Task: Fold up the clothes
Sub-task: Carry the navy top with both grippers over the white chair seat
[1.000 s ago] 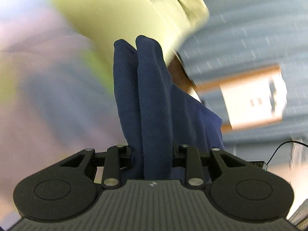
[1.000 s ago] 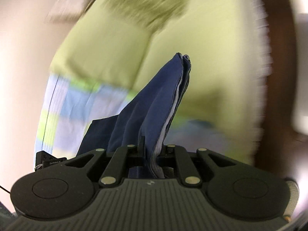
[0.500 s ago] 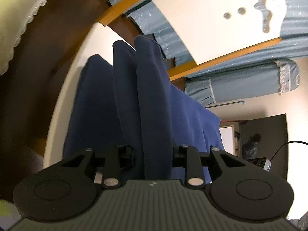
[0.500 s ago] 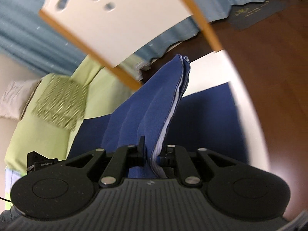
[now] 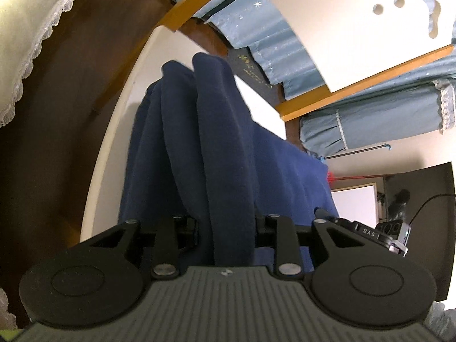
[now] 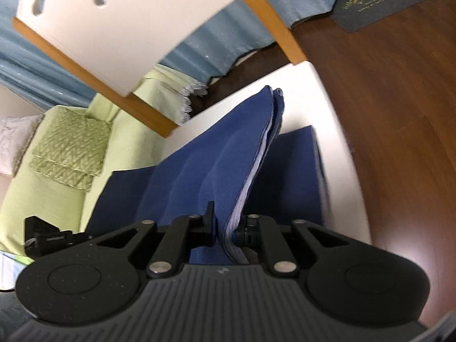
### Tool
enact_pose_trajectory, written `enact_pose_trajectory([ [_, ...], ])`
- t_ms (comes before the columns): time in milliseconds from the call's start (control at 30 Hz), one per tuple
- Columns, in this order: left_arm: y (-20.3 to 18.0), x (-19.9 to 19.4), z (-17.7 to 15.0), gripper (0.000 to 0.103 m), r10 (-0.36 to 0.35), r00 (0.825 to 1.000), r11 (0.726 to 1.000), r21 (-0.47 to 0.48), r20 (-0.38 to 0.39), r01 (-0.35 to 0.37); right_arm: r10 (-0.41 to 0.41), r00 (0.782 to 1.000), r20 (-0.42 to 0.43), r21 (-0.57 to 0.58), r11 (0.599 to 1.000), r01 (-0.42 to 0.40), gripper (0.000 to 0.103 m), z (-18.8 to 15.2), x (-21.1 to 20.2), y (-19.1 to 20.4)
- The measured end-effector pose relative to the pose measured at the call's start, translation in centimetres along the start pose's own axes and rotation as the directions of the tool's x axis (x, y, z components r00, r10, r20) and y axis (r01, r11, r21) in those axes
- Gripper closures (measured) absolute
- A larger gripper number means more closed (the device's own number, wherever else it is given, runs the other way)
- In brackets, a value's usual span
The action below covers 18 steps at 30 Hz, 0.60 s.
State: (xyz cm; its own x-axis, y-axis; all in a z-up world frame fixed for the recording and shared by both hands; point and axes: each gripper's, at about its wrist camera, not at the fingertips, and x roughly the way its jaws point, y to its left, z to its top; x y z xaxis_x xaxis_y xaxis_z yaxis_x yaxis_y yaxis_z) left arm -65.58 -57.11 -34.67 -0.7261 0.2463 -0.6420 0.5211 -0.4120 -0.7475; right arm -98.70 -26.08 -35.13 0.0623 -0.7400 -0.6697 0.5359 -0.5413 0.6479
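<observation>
A navy blue cloth [image 5: 228,142] hangs between both grippers above a white table [image 5: 119,114]. My left gripper [image 5: 222,171] has a thick rolled fold of it between its jaws, which are opening; the fabric hides the fingers. In the right wrist view, my right gripper [image 6: 228,219] is shut on the layered edge of the same cloth [image 6: 213,156], whose pale inner side shows. The lower part of the cloth [image 6: 296,176] lies flat on the table [image 6: 327,108]. The other gripper's body shows at the edge of each view.
A chair with a white back and a wooden frame [image 6: 114,28] stands at the table's far side. Blue curtains [image 5: 270,37] hang behind it. A green sofa [image 6: 57,185] is at left, with dark wood floor [image 6: 399,85] and a dark mat [image 6: 379,2] at right.
Both views swung from the green sofa to the white table. The cloth came down with the grippers, and its lower part now lies on the tabletop.
</observation>
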Motion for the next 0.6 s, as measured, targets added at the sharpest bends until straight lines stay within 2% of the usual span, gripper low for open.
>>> enact_pose_trajectory([
  [167,0.7,0.8,-0.1,0.056,0.032,0.999,0.999,0.018,-0.028,-0.031,-0.04,0.999,-0.014,0.018,0.999,0.041,0.094,-0.5,1.3,-1.3],
  [233,0.7,0.9,0.3,0.056,0.036,0.999,0.999,0.018,-0.041,-0.036,-0.057,0.998,-0.029,0.041,0.997,0.058,0.088,-0.8,2.0,-1.9],
  [267,0.3,0.6,0.4,0.056,0.05,0.998,0.998,0.033,-0.044,-0.048,-0.069,0.997,-0.042,0.069,0.995,0.071,0.076,-0.9,2.4,-2.2],
  [300,-0.2,0.3,0.6,0.056,0.064,0.997,0.997,0.05,-0.047,-0.061,-0.094,0.995,-0.046,0.1,0.99,0.098,0.07,-0.9,2.4,-2.4],
  [333,-1.0,-0.2,0.7,0.056,0.088,0.995,0.993,0.087,-0.044,-0.084,-0.109,0.993,-0.044,0.094,0.989,0.112,0.07,-0.8,2.1,-2.3],
  [367,-1.4,-1.0,0.5,0.058,0.102,0.994,0.991,0.095,-0.037,-0.098,-0.123,0.992,-0.043,0.085,0.988,0.126,0.07,-0.7,1.8,-2.1],
  [433,-2.1,-2.6,0.2,0.058,0.129,0.991,0.986,0.11,-0.02,-0.126,-0.149,0.988,-0.034,0.064,0.986,0.151,0.061,-0.6,1.1,-1.7],
  [500,-2.4,-5.3,-0.8,0.061,0.145,0.988,0.986,0.08,0.045,-0.148,-0.211,0.978,0.001,0.027,0.977,0.21,0.061,-0.8,-0.5,-1.1],
  [600,-3.0,-7.4,-2.2,0.061,0.076,0.991,0.995,0.057,0.113,-0.083,-0.27,0.961,0.068,-0.052,0.96,0.273,0.061,-1.4,-2.2,0.5],
])
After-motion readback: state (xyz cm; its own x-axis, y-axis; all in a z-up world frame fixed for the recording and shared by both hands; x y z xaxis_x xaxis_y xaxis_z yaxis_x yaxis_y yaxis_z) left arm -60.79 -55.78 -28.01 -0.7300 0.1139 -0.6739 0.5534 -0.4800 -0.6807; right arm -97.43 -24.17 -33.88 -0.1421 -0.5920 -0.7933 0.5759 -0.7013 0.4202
